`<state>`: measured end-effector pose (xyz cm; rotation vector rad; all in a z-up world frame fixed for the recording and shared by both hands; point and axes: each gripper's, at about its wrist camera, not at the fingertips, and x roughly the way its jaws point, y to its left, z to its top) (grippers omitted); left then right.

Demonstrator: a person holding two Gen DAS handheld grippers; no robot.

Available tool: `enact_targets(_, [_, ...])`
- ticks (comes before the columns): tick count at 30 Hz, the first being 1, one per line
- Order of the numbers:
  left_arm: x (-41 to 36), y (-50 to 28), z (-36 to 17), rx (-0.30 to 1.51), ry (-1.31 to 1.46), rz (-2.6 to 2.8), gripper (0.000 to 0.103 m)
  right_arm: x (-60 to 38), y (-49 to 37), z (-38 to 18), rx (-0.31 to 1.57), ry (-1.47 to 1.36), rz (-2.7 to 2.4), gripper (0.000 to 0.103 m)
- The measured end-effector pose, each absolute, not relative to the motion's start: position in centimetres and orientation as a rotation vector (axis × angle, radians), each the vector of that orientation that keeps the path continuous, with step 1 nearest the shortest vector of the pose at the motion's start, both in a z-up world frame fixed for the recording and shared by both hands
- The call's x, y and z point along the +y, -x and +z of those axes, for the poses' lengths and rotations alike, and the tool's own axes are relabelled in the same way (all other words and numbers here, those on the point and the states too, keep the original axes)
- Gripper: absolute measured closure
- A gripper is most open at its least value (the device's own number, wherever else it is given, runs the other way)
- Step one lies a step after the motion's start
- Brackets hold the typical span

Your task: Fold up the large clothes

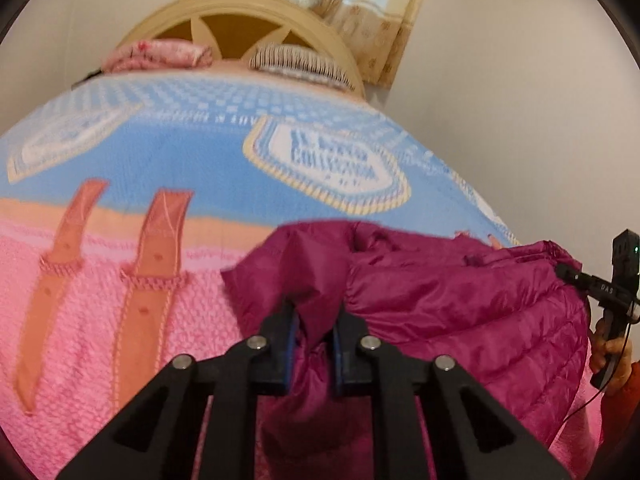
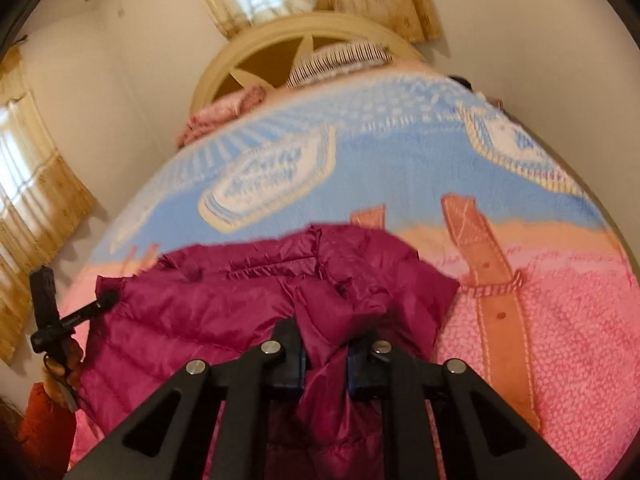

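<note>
- Two grippers each held a bunch of the same magenta quilted jacket point(image 1: 460, 312), which lay rumpled on the near part of a bed.
- Left gripper point(image 1: 314, 320): its jaws were nearly closed, with a gathered fold of the jacket's fabric pinched between the blue pads.
- Right gripper point(image 2: 326, 344): its jaws were likewise drawn in tight on a fold of the jacket, the cloth bulging up between the fingers.
- From the left wrist view, the right gripper showed at the far right edge, held by a hand point(image 1: 612, 356) with an orange sleeve point(image 1: 624, 396) below it, at the jacket's other end.
- From the right wrist view, the left gripper showed at the far left edge, touching the jacket's edge.
- A blanket point(image 1: 160, 184), blue at the far half and pink at the near half, with orange strap shapes, covered the bed under the jacket.
- A pink pillow point(image 1: 156, 54) and a striped pillow point(image 1: 296, 60) sat by the cream headboard point(image 1: 240, 12), well apart from the jacket.
- Curtains point(image 1: 360, 4) hung behind the headboard.
</note>
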<state>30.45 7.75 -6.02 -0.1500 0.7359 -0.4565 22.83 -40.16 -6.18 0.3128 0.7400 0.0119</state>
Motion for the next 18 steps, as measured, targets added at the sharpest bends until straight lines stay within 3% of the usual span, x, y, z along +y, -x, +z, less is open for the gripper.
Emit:
enact_targets(7, [6.2,-34.6,-3.5,0.714,0.113,-0.285,0.088,-39.6,-26.7,-3.7,0.662,-0.261,-0.072,0.091])
enact_targets(11, [3.4,-38.2,-6.8,0.764,-0.027,-0.118,0.088,-40.0,-30.3,-7.0,0.725,-0.208,-0.186,0.091])
enact_targets(13, [3.1,-39.0,-8.7,0.799,-0.046,-0.072,0.081,-40.3,-31.4,-9.5,0.762,-0.217,-0.225,0.090])
enact_targets(18, [2.3,-39.7,-11.7,0.811,-0.112,0.011,0.081,-41.4,-32.5,-13.0,0.776,-0.254,-0.224,0.083])
